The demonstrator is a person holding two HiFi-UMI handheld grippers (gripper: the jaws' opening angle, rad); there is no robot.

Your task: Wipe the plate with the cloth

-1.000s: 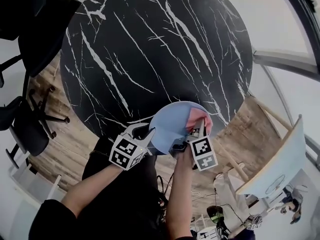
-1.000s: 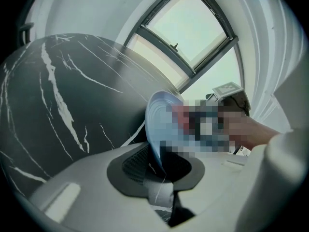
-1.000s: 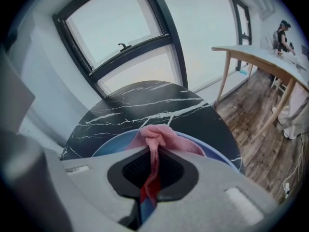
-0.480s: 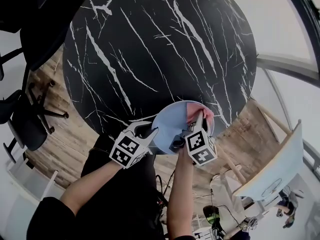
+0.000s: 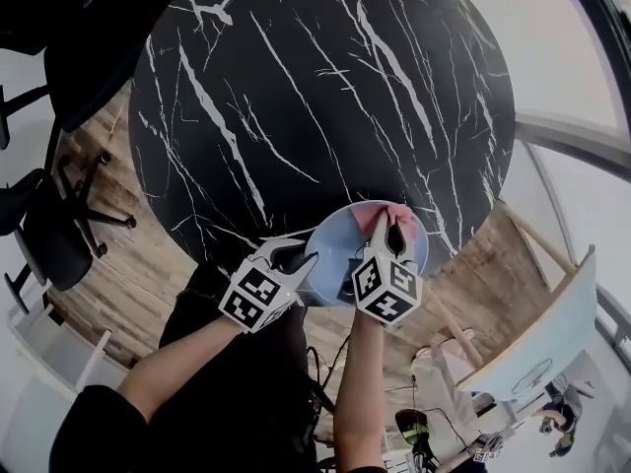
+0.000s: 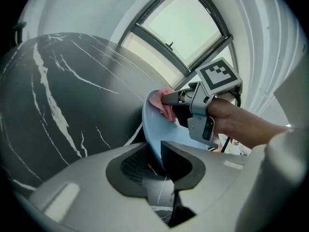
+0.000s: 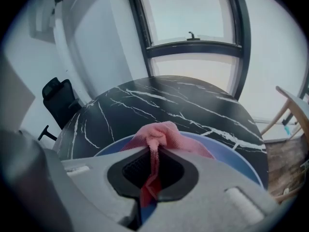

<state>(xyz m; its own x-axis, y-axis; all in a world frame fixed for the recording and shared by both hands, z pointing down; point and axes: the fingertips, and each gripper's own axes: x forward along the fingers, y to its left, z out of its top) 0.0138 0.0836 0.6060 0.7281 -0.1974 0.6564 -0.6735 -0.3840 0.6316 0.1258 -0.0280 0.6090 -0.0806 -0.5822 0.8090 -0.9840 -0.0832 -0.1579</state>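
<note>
Left tongs [image 6: 159,153]: the jaws are set narrow on the near rim of the pale blue plate [image 6: 155,124], which passes edge-on between them. They have just been opening a little, yet the rim is gripped. Right tongs [image 7: 153,161]: closed on the pink cloth [image 7: 161,134]. A strip is pinched between the jaws and the bunched rest is pushed past the tips onto the plate's face.

The plate is held steeply tilted, its face turned to the right tongs, over the near edge of the black marble table [image 5: 296,97]. Contact with the table cannot be told. The cloth is pressed at the rim farthest from the left tongs. The bare face is therefore judged to lie from the cloth back toward the left tongs, and the next stroke would be drawn along that line. Only the right tongs are placed to make it.
</note>
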